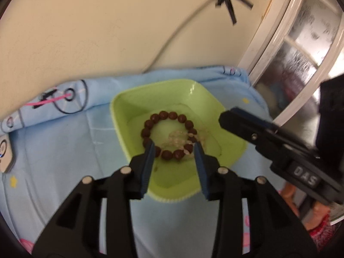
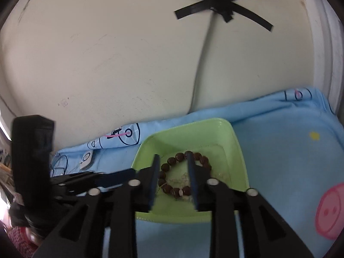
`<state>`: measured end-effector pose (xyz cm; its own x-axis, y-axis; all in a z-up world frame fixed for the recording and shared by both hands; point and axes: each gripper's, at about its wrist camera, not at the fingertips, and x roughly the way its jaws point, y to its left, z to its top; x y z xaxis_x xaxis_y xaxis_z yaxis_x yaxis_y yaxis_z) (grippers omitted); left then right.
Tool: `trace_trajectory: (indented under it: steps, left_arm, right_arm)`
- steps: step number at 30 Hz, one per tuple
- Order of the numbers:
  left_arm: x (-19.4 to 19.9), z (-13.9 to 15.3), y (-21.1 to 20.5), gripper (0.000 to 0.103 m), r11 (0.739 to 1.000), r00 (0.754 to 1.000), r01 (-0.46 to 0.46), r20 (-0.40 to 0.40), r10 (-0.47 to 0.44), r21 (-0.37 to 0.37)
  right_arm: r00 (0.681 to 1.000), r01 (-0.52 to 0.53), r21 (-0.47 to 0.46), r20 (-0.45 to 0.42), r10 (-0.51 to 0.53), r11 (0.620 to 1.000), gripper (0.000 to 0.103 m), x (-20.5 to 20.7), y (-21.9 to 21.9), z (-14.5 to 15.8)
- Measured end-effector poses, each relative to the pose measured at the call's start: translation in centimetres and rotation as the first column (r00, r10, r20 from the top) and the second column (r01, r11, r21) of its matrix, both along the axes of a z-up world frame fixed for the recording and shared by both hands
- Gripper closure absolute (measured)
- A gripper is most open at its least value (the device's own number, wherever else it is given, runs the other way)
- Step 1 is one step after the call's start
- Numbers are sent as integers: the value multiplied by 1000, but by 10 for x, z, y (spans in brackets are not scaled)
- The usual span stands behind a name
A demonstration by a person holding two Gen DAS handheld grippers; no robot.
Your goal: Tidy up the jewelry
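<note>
A square lime-green tray sits on a light blue cloth. In it lies a ring of brown beads, the brown bracelet, with a clear bead bracelet lying across its near right side. My left gripper hovers over the near part of the brown bracelet, jaws apart, pads not pressing on anything. My right gripper points at the same tray with a gap between its blue pads and nothing in it. Each gripper shows in the other's view, the right gripper at the tray's right edge and the left gripper at its left.
The blue printed cloth covers the surface up to a cream wall. A cable held by black tape runs down the wall. A small white device lies at the left. A glazed frame stands to the right.
</note>
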<state>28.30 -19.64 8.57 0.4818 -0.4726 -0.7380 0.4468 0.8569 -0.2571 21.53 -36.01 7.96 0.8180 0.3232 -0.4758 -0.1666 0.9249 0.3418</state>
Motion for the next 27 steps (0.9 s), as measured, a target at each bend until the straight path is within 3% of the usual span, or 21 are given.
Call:
trace_trajectory:
  steps: [5,7,9,11,15,18,22,27]
  left_arm:
    - [-46,27,80,62,995,996,-65,53,69,-80]
    - [-71,26,125,55,990,989,-123,72,128,-75]
    - [-94,20,170,55,979,978,-196,63,199,-57]
    - [-117,8,222,55,954,954,-299,24,299,-36]
    - [-157,-18,285,55,901,900,-435,-31,434,-8]
    - [-175,-32,298,55,890,889,-455,-62,453,-26]
    - [-184,-46,286,55,907,907,-419,-68,417,-35]
    - [-173,-60,263,55,926,924,-376,-75,374,-20]
  right_arm:
    - [997,-52,51,56,49,997,87,-35,12,13]
    - [995,-93,60,45,90,994,86,-45,23,11]
    - [988,-155,58,4,155,986,86,-53,42,0]
    - [973,-222,54,-54,225,974,86,-57,66,-19]
    - [939,-318,56,-117,323,946,86,-68,109,-49]
    - [917,-369,36,-149,370,929,86,-74,141,-65]
    - [896,-407,10,-192,401,913,86,-73,172,-72]
    - [892,-428,-52,-182,413,902,92,-82,194,-70]
